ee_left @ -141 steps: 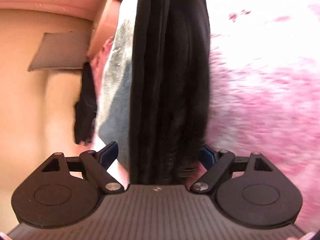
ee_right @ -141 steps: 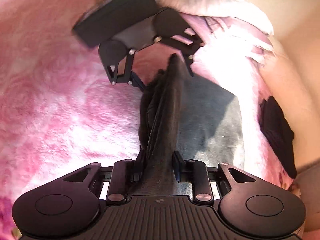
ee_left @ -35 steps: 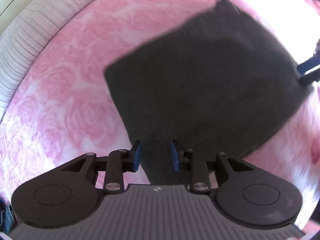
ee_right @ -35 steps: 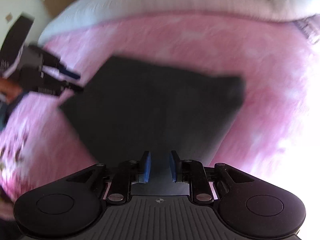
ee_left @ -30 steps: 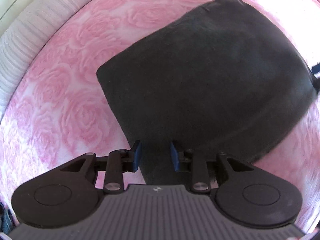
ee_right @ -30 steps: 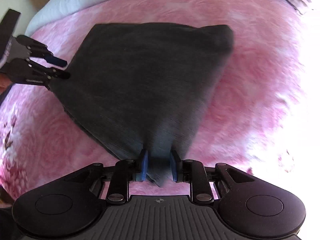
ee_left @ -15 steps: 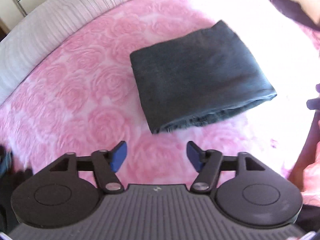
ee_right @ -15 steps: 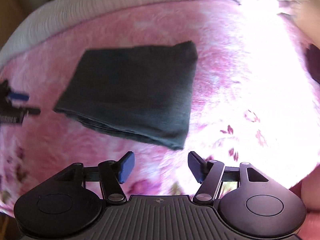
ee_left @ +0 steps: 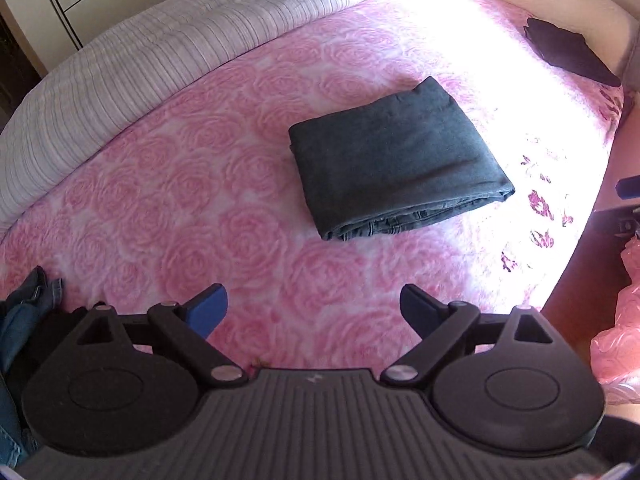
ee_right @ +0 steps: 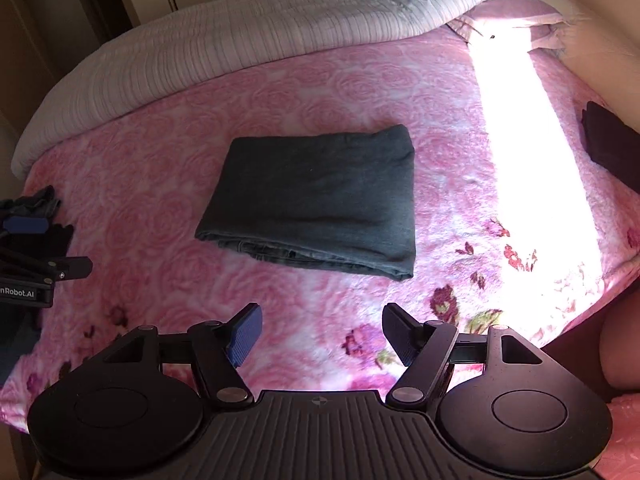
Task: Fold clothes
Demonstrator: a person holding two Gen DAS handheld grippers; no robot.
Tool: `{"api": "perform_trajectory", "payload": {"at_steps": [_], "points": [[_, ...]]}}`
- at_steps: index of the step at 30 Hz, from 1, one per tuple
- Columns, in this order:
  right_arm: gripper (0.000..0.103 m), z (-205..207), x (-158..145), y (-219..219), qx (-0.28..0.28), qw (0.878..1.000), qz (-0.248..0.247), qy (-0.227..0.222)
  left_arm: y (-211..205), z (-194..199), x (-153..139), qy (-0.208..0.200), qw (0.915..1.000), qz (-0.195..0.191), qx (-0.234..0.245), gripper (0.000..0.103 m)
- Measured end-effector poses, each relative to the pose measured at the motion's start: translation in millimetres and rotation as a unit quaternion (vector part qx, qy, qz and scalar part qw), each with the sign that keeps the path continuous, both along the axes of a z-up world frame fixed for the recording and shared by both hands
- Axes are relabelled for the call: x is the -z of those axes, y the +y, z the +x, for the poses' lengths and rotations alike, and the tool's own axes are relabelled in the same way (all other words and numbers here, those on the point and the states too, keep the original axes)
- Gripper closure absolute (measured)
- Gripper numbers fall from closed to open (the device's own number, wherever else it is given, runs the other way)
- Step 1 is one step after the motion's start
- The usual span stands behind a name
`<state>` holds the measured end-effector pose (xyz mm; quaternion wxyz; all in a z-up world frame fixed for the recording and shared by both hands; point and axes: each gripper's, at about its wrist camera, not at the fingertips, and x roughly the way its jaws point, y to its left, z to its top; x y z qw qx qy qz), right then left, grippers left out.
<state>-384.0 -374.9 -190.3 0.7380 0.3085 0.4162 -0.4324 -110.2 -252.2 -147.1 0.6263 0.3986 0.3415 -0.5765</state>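
text: "nRobot.AI", partly cut off | on: left gripper (ee_right: pixel 44 248) body

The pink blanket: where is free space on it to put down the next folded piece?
Bare pink blanket lies between the folded dark jeans and the striped quilt, and between the jeans and both open grippers. The left edge is crowded with unfolded clothes.

Both wrist cameras look forward and down over their own fingers onto the bed (ee_left: pixel 168 184), from well back and above its near edge. Each faces the striped duvet (ee_left: pixel 132 64) (ee_right: pixel 256 40) at the far side. They share the folded dark jeans (ee_left: pixel 396 160) (ee_right: pixel 320 196) mid-bed, the left camera viewing from their left, the right from their right.
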Motion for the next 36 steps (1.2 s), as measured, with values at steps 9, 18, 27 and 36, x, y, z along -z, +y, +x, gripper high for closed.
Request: {"api": "perform_trajectory", "payload": {"at_steps": [9,18,27,36], "points": [[0.033,-1,2,2,-0.031,0.999,-0.006,0.033,4,-10,1,0.01,0.9999,0.001,0.007,0.012],[0.033,-8,1,0,-0.039,0.998,-0.006,0.047,-5,-30,5,-0.006,0.9985,-0.028,0.047,0.012],[0.027,18,66,10,-0.249,0.94,-0.141,0.188,-15,-66,54,-0.114,0.9671,-0.089,0.209,0.012],[0.026,35,223,-37,-0.407,0.843,-0.241,0.256,-53,-87,147,-0.169,0.9396,-0.049,0.294,0.012]]}}
